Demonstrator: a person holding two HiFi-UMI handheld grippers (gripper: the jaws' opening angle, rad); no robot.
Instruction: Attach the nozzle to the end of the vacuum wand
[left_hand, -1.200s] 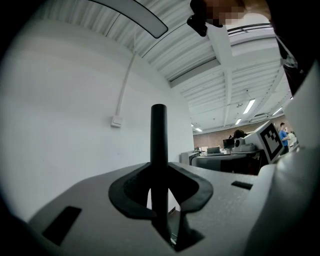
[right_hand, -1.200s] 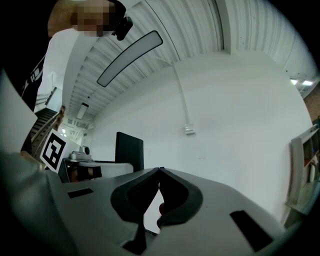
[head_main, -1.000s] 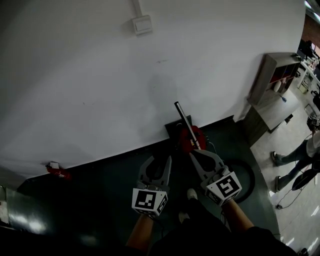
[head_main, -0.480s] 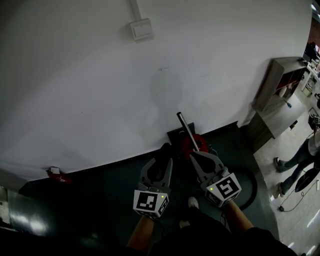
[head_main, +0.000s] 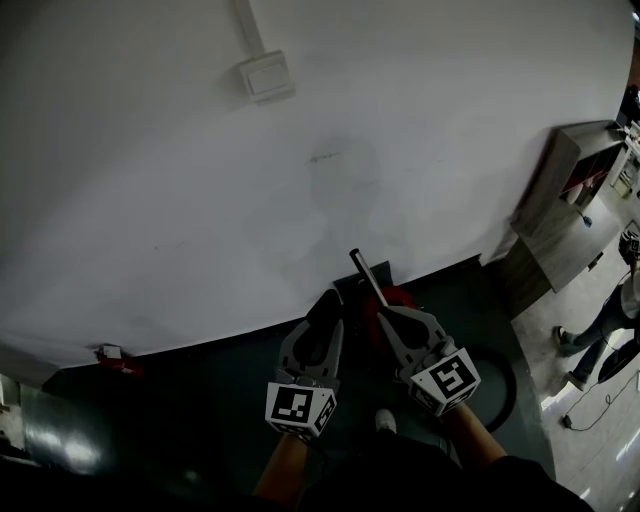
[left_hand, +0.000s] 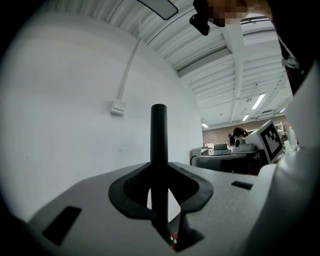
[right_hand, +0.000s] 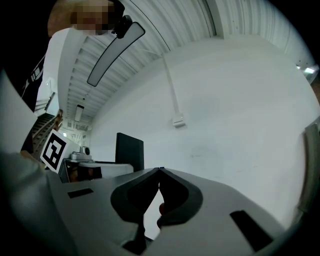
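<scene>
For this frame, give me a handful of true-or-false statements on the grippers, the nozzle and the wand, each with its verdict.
1. The left gripper holds the black nozzle upright between its jaws. True.
2. The right gripper has its jaws wide apart. False: they are together, with nothing between them.
3. The nozzle sits on the end of the vacuum wand. False: the wand's top end is bare, and the nozzle is in the left gripper.
4. A switch box is mounted on the white wall above the wand. True.
5. The vacuum body is blue. False: it is red.
</scene>
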